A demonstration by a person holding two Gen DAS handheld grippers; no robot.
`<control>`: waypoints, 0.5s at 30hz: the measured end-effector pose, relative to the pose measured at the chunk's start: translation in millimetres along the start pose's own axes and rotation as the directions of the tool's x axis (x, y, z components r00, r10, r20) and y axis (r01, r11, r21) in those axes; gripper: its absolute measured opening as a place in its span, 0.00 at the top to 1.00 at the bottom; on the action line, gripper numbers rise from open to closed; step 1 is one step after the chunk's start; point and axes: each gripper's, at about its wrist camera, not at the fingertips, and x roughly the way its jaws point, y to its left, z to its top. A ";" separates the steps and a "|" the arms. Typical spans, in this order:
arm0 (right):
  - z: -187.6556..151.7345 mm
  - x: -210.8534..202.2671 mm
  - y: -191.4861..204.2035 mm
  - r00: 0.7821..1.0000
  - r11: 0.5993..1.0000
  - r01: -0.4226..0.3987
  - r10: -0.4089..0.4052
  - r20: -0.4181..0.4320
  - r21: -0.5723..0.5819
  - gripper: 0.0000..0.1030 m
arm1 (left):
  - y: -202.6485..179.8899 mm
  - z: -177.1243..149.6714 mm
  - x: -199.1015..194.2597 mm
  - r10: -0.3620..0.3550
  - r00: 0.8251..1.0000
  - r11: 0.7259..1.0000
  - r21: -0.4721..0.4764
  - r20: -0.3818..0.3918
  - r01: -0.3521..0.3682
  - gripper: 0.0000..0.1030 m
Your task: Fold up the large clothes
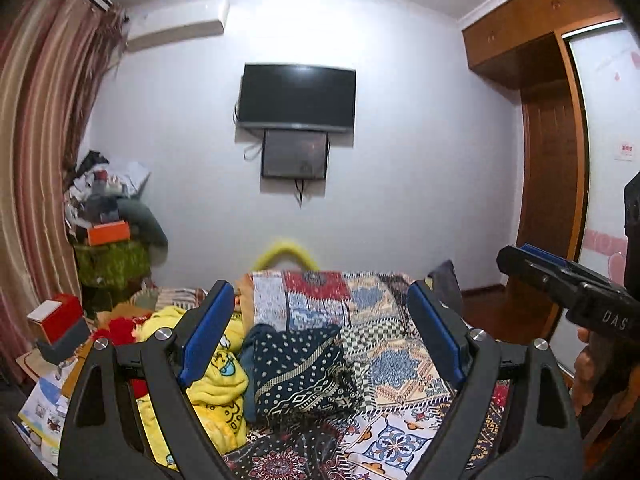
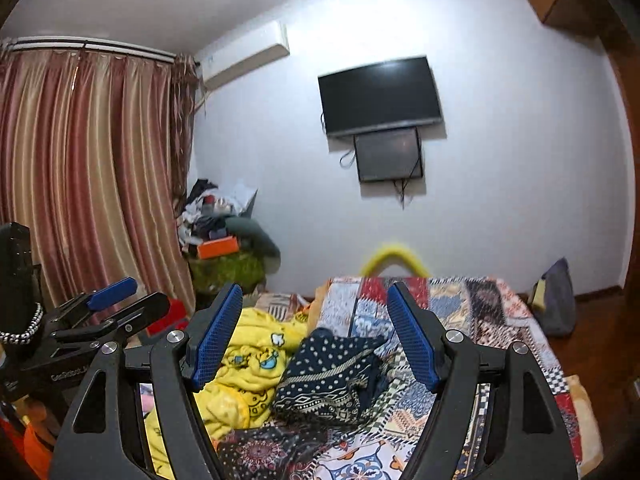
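Both grippers, left and right, gape empty above the bed; probably grab the navy dress (lower centre) by its corners.

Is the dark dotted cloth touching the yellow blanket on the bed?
Touching. In the right wrist view the dark dotted cloth lies against the yellow blanket, their edges overlapping with no bedspread visible between them.
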 end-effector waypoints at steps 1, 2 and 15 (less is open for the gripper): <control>-1.8 -3.0 2.7 1.000 1.000 0.008 -0.008 0.009 -0.005 0.30 | 0.1 -1.2 -5.1 0.015 1.000 1.000 0.004 0.017 -0.015 0.14; -3.6 -2.9 3.0 1.000 1.000 0.013 -0.013 0.013 -0.009 0.30 | -1.4 -2.9 -9.5 0.034 0.999 0.999 0.010 0.031 -0.035 0.14; -15.6 4.5 8.8 0.992 0.989 0.129 -0.129 0.010 -0.070 0.02 | -17.8 -18.8 -14.1 0.102 0.994 0.992 0.075 0.032 -0.104 0.01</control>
